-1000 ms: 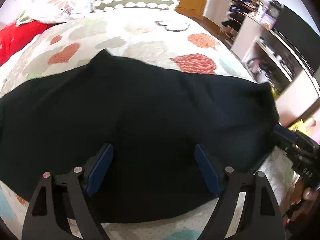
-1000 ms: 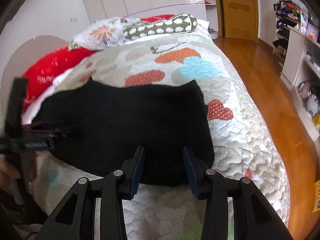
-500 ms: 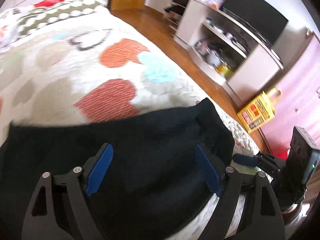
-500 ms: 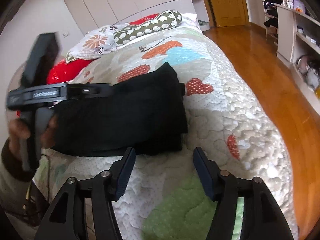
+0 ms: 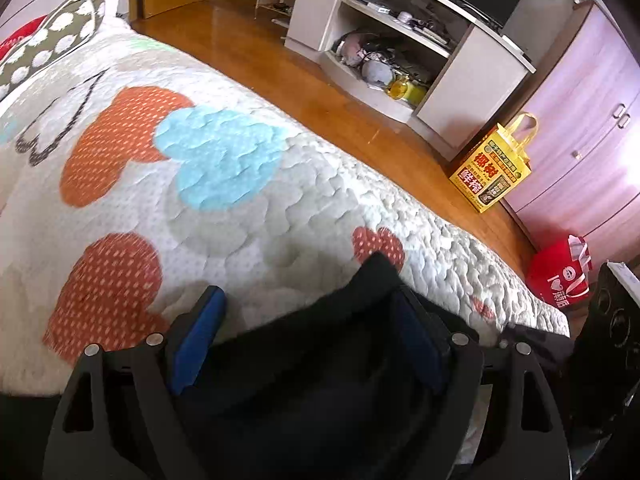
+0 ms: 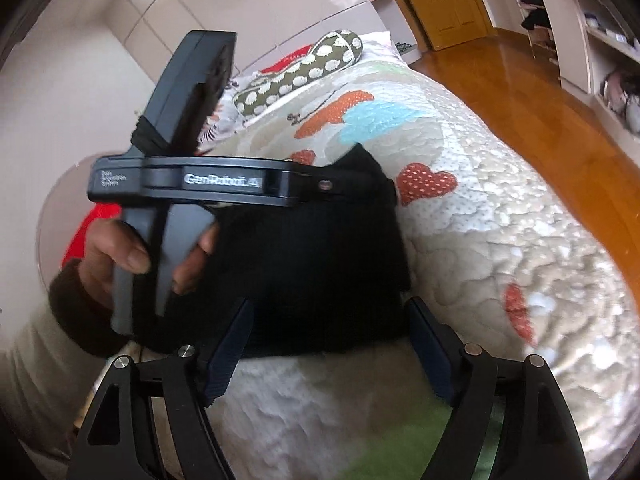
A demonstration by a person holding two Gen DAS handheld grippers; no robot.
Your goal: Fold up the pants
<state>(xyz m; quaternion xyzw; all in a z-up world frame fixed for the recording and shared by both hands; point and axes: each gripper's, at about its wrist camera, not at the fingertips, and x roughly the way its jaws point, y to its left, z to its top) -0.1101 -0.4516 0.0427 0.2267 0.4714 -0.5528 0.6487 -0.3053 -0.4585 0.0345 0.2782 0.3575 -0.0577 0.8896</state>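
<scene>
The black pants (image 6: 320, 256) lay folded on the bed (image 6: 500, 240), soft and limp, best pinched at a folded edge. The left hand-held gripper (image 5: 312, 336) straddled them unclenched; the right hand-held gripper (image 6: 330, 344) had just been opening, holding nothing.

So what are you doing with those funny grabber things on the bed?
A person is folding black pants on a heart-patterned quilt. The pants lie in a compact folded stack near the bed's edge. The left tool is held over the stack with its jaws wide and the cloth between them. The right tool sits just short of the pants; its jaws have just been opening, nothing gripped.
</scene>
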